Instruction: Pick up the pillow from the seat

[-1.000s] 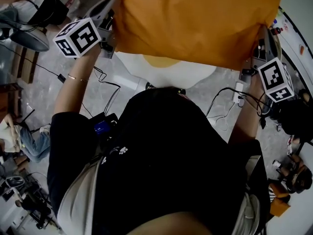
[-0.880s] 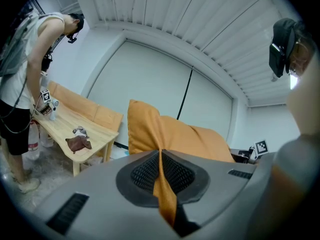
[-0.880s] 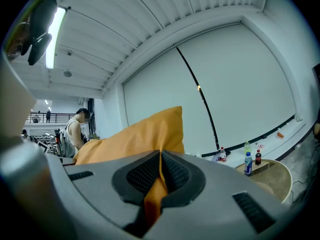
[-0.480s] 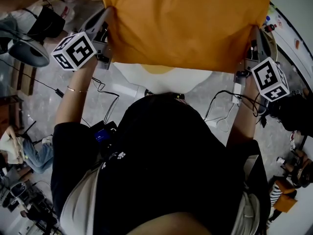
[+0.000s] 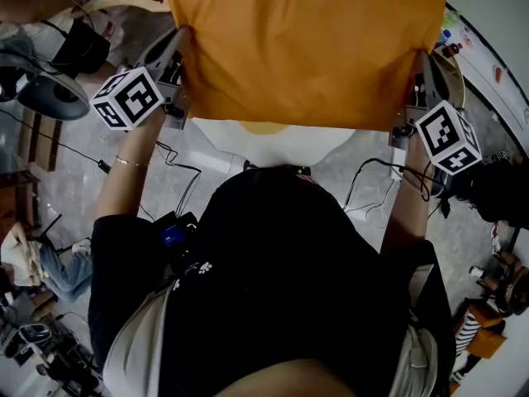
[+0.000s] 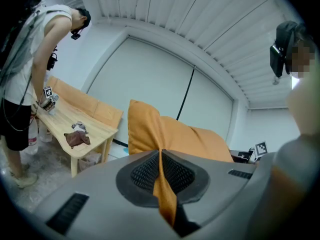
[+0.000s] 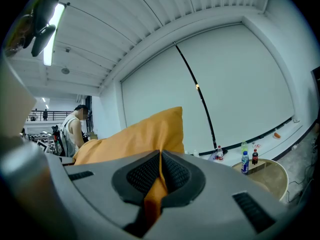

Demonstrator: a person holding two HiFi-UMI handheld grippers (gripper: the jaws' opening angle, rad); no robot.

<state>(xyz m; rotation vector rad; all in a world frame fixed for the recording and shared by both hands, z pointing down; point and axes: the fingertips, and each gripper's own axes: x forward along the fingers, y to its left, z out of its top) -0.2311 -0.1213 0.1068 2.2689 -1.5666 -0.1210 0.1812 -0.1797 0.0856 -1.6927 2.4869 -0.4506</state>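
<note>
An orange pillow (image 5: 306, 48) hangs in the air between my two grippers, above the white seat (image 5: 273, 139). My left gripper (image 5: 178, 60) is shut on the pillow's left edge. In the left gripper view a fold of orange fabric is pinched between the pads (image 6: 145, 171), and the pillow (image 6: 195, 139) stretches away to the right. My right gripper (image 5: 420, 77) is shut on the pillow's right edge. The right gripper view shows the same pinch between its pads (image 7: 175, 176), with the pillow (image 7: 135, 134) running off to the left.
A person (image 6: 30, 59) bends over a wooden table (image 6: 95, 131) to the left. Several bottles (image 7: 245, 161) stand on a round table to the right. Cables (image 5: 372, 193) and a power strip lie on the floor beside the seat.
The head view has shifted a little. Both grippers keep the same pinch on the pillow's edges, and it stays lifted over the seat.
</note>
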